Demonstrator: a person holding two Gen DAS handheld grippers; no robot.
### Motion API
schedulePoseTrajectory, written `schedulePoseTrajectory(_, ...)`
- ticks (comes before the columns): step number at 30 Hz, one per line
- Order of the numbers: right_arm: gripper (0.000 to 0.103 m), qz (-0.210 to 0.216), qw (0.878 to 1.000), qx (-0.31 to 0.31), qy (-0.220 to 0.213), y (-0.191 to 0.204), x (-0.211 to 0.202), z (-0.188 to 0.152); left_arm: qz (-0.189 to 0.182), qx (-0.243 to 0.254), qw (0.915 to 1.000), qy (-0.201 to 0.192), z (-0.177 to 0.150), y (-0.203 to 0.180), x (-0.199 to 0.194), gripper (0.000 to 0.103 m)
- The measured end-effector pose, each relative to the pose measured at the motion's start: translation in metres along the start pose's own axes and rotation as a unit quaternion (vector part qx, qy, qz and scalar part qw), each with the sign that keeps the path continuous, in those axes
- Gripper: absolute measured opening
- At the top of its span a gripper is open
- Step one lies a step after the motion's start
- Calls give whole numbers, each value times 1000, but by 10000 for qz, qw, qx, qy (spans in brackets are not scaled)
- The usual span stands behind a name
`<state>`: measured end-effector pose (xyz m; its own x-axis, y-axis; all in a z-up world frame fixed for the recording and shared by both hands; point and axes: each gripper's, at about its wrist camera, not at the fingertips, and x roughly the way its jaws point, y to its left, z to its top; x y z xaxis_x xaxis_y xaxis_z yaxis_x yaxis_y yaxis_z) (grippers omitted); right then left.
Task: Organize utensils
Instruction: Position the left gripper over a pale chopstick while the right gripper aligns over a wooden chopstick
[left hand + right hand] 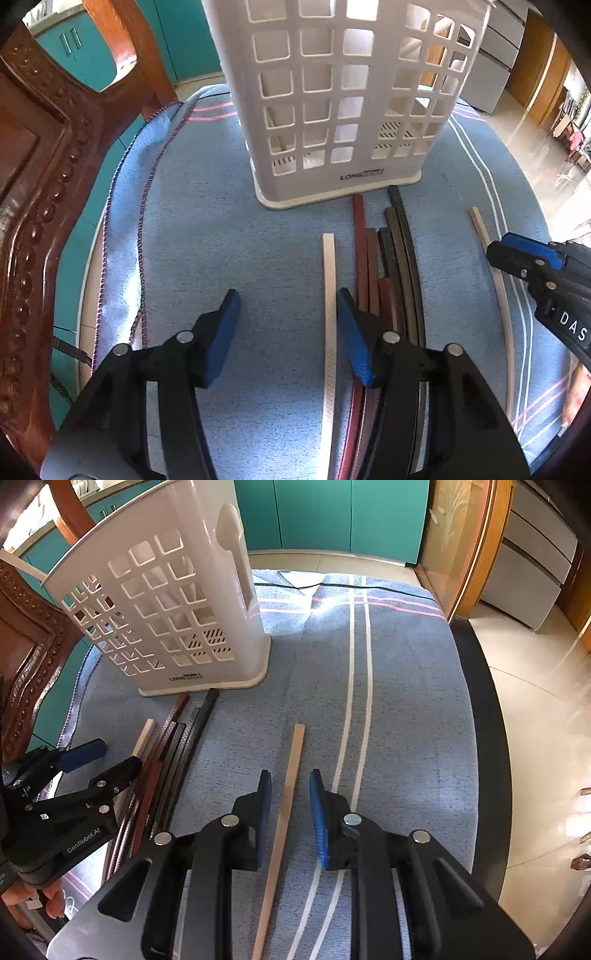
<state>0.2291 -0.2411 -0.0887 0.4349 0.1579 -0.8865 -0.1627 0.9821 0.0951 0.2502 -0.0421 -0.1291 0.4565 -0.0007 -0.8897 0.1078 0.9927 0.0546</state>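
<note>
A white lattice utensil holder (pixel 332 99) stands on the blue cloth; it also shows in the right wrist view (pixel 166 609). In front of it lie a white chopstick (pixel 328 302), a bundle of dark red and black chopsticks (pixel 388 258) and, apart to the right, a beige wooden chopstick (pixel 288 797). My left gripper (pixel 286 306) is open, with the white chopstick just inside its right finger. My right gripper (pixel 290 786) is open with its jaws on either side of the beige chopstick, not touching it. The right gripper also shows in the left wrist view (pixel 517 254).
A carved wooden chair back (pixel 33 206) stands close on the left. The blue striped cloth (pixel 406 701) covers a round dark table whose edge (pixel 480 720) curves along the right. Teal cabinets (pixel 325 513) and tiled floor lie beyond.
</note>
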Motion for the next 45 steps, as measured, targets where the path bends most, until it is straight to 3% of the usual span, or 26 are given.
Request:
schedulePoseTrajectory(17,36,-407,9987,-309,-45,18,16,1,147,95,9998,-35,-5,-8,-5,58)
schedulePoseTrajectory(39,36,-454,9982,-367,-128,20,16,-3,117,96,9999,-34,-6,-6,-5,58)
schedulePoseTrajectory(45,36,-460,9982,-373,-133,20,16,-3,177,90,9998,-40,-5,-5,-5,63)
